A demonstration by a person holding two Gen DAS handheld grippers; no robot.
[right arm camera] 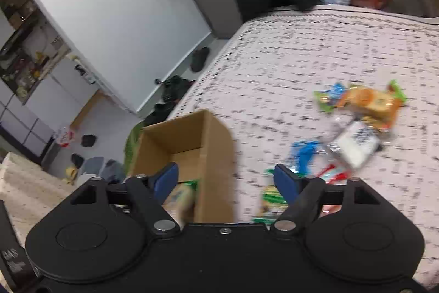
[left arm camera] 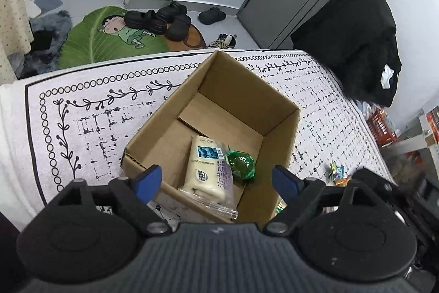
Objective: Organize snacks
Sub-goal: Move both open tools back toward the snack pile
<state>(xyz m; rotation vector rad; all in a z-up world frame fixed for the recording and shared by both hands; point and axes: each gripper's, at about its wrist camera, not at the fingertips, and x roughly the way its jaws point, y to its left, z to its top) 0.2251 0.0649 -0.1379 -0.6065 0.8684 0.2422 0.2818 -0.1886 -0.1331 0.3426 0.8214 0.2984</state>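
Hovering over the cardboard box point(left arm camera: 211, 111) at frame centre, 2 tools, left tool point(left arm camera: 216, 183) and right tool point(right arm camera: 226, 181), gape empty; 2 snacks point(left arm camera: 208, 169) lie inside, more snacks point(right arm camera: 365, 103) await at right.

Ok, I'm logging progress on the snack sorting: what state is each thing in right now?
cardboard box: open, upright.
cream packet: lying in box.
green wrapped snack: in box beside it.
loose snacks: scattered on bedspread, unsorted.
left gripper: open, empty.
right gripper: open, empty.
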